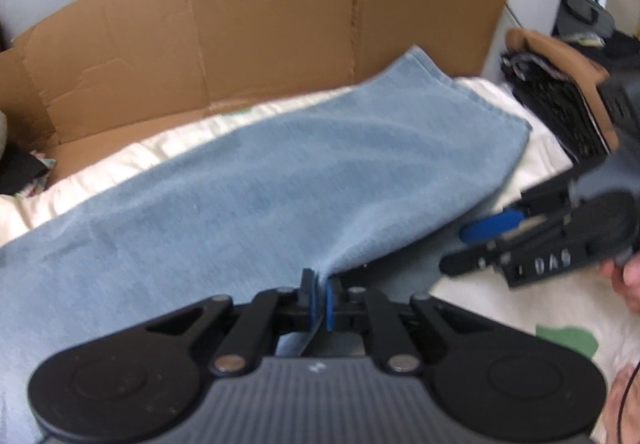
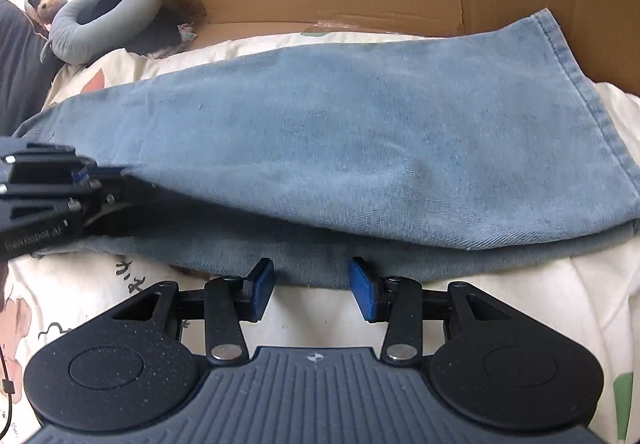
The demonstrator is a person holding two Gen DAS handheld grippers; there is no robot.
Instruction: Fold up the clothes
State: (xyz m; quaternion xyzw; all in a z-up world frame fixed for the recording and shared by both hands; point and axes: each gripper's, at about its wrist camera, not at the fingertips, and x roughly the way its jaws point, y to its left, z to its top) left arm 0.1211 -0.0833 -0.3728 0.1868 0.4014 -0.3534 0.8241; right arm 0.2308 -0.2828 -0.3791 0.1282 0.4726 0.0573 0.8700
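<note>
We see our left gripper (image 1: 319,298) pinched tight on the near edge of the jeans (image 1: 256,180), lifting a fold of denim. Our right gripper (image 2: 311,290) has its jaws wide apart with nothing between them, just beside the lower layer's edge. The jeans lie across the printed bedsheet (image 2: 520,308), before a cardboard box (image 1: 240,24)

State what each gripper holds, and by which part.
The left gripper is shut on the jeans, pinching the near edge of the upper layer. The right gripper is open and holds nothing.
</note>
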